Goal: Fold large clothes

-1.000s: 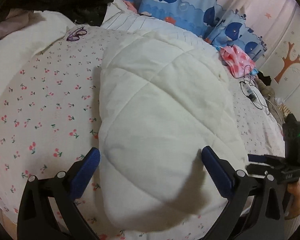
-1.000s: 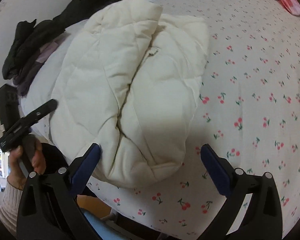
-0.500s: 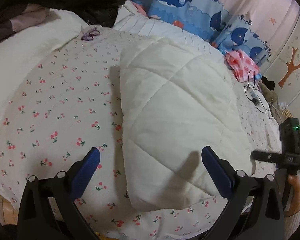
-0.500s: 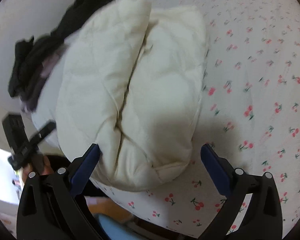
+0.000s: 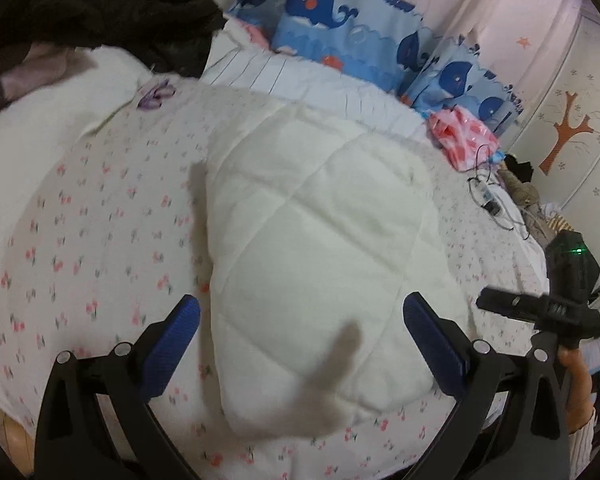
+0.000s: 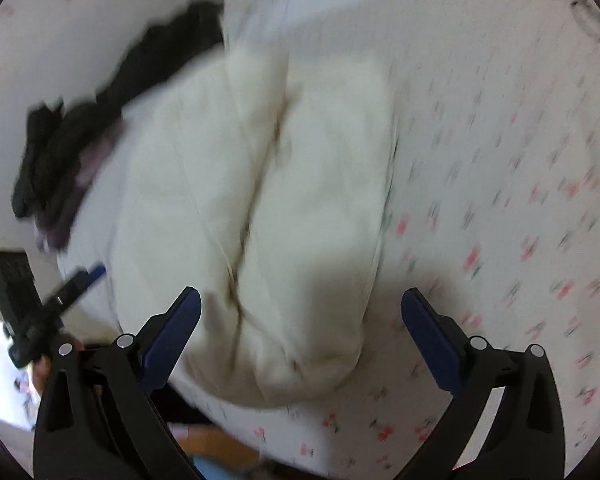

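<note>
A cream quilted padded jacket [image 5: 316, 248] lies folded into a thick bundle on the cherry-print bed sheet [image 5: 88, 240]. In the right wrist view the jacket [image 6: 268, 184] shows a fold seam down its middle. My left gripper [image 5: 300, 340] is open and empty, held above the near end of the bundle. My right gripper [image 6: 300, 334] is open and empty, above the bundle's other near end. Each gripper shows in the other's view: the right one at the far right [image 5: 540, 308], the left one at the far left [image 6: 44, 300]. The right wrist view is motion-blurred.
Dark clothes [image 5: 112, 12] are piled at the bed's far left corner, also in the right wrist view [image 6: 80, 148]. Whale-print pillows [image 5: 340, 28] line the headboard. A pink cloth [image 5: 464, 140] and a cable [image 5: 492, 204] lie at the right. Purple glasses [image 5: 156, 94] lie on the sheet.
Both grippers have pulled back and lifted from the bundle, staying open. The left view swung, then settled; the right view swept left and is now blurred. The jacket has not moved.
</note>
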`<state>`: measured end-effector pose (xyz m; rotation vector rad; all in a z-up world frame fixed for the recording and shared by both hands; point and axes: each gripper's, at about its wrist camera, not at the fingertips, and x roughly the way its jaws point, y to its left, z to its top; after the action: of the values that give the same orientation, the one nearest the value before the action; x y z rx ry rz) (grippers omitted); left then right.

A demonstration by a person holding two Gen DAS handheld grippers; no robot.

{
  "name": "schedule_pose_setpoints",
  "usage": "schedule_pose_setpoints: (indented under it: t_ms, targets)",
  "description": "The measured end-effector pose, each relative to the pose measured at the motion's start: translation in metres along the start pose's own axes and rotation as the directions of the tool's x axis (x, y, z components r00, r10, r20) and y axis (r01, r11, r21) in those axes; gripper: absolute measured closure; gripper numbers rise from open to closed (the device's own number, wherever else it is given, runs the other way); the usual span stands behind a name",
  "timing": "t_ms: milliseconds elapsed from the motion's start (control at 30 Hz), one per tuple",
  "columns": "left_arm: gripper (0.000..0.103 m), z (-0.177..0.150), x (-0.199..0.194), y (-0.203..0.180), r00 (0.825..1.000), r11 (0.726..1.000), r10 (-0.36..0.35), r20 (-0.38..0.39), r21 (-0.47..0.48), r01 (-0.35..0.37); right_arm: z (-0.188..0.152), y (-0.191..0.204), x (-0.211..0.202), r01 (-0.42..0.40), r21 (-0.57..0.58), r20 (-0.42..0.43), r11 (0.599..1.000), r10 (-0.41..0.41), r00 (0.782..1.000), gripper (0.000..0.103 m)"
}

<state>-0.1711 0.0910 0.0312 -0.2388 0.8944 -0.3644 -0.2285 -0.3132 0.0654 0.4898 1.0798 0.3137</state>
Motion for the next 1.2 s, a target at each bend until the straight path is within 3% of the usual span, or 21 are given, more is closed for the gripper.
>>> schedule_pose_setpoints:
  t_ms: [167,233,267,300,333,367,433,467,500,567,667,767,800,867,900,1000,1067,1133,1167,1200]
  targets:
    - [0.006,0.026,0.008,0.008,0.999,0.999,-0.005,0.052,-0.032,0.007,0.017,0.011,0.005,-0.053,0.021,0.124,0.998,0.05,0.991,0.006]
    - [0.006,0.03,0.02,0.012,0.999,0.999,0.001,0.04,-0.048,0.001,0.019,0.023,0.028,0.045,-0.014,0.079,0.999,-0.044,0.996,0.006]
    - [0.006,0.029,0.031,0.015,1.0,0.999,0.009,0.003,-0.047,-0.009,0.017,0.027,0.053,0.159,-0.058,-0.015,0.986,-0.16,0.987,0.006]
    - [0.006,0.025,0.049,0.016,0.996,0.999,0.025,-0.083,-0.04,-0.029,0.014,0.026,0.075,0.176,-0.082,-0.088,0.981,-0.183,0.979,0.006]
    - [0.005,0.02,0.064,0.018,0.989,0.999,0.029,-0.147,-0.03,-0.033,0.012,0.022,0.081,0.159,-0.053,-0.098,0.986,-0.163,0.982,0.006]
    - [0.005,0.017,0.067,0.021,0.989,0.999,0.011,-0.147,-0.036,-0.017,0.015,0.015,0.08,0.128,-0.001,-0.113,0.992,-0.127,0.985,0.006]
    - [0.006,0.019,0.059,0.027,0.994,0.997,-0.049,-0.099,-0.066,0.042,0.023,0.007,0.066,0.057,0.062,-0.082,0.996,-0.052,0.995,0.006]
    - [0.006,0.022,0.055,0.029,0.994,0.995,-0.07,-0.08,-0.074,0.064,0.027,-0.001,0.053,-0.002,0.114,-0.027,0.994,0.005,1.0,0.006]
    - [0.006,0.028,0.048,0.033,0.993,0.99,-0.11,-0.031,-0.088,0.107,0.029,-0.009,0.045,-0.028,0.156,0.008,0.987,0.027,1.0,0.006]
    - [0.006,0.035,0.05,0.043,0.991,0.984,-0.129,-0.019,-0.123,0.126,0.029,-0.026,0.039,-0.033,0.219,0.044,0.975,0.024,0.999,0.006]
    - [0.006,0.038,0.081,0.069,0.968,0.939,-0.223,-0.119,-0.292,0.181,0.023,-0.046,0.057,-0.077,0.311,-0.012,0.947,0.085,0.996,0.006]
    - [0.006,0.037,0.108,0.082,0.923,0.883,-0.34,-0.18,-0.399,0.247,0.017,-0.057,0.086,-0.119,0.375,-0.092,0.919,0.165,0.982,0.006]
    - [0.006,0.038,0.112,0.084,0.916,0.877,-0.356,-0.187,-0.405,0.258,0.015,-0.054,0.098,-0.166,0.389,-0.115,0.906,0.227,0.967,0.006]
    - [0.005,0.039,0.117,0.087,0.902,0.865,-0.386,-0.194,-0.416,0.281,0.014,-0.048,0.105,-0.198,0.383,-0.117,0.902,0.26,0.958,0.006]
    - [0.005,0.038,0.117,0.086,0.9,0.863,-0.392,-0.194,-0.417,0.286,0.017,-0.046,0.108,-0.201,0.373,-0.121,0.906,0.262,0.958,0.006]
    - [0.005,0.041,0.123,0.086,0.908,0.893,-0.364,-0.207,-0.353,0.278,0.026,-0.051,0.112,-0.161,0.382,-0.096,0.91,0.213,0.972,0.006]
    - [0.005,0.04,0.127,0.087,0.904,0.886,-0.372,-0.21,-0.371,0.279,0.03,-0.046,0.12,-0.166,0.378,-0.106,0.911,0.22,0.97,0.006]
    - [0.006,0.045,0.123,0.083,0.893,0.877,-0.401,-0.205,-0.367,0.31,0.033,-0.038,0.131,-0.205,0.38,-0.118,0.902,0.267,0.956,0.006]
    - [0.006,0.05,0.116,0.077,0.892,0.883,-0.412,-0.185,-0.325,0.34,0.034,-0.032,0.137,-0.263,0.385,-0.12,0.885,0.331,0.936,0.006]
    - [0.006,0.055,0.102,0.062,0.903,0.899,-0.405,-0.146,-0.243,0.364,0.035,-0.027,0.139,-0.312,0.379,-0.118,0.871,0.379,0.918,0.006]
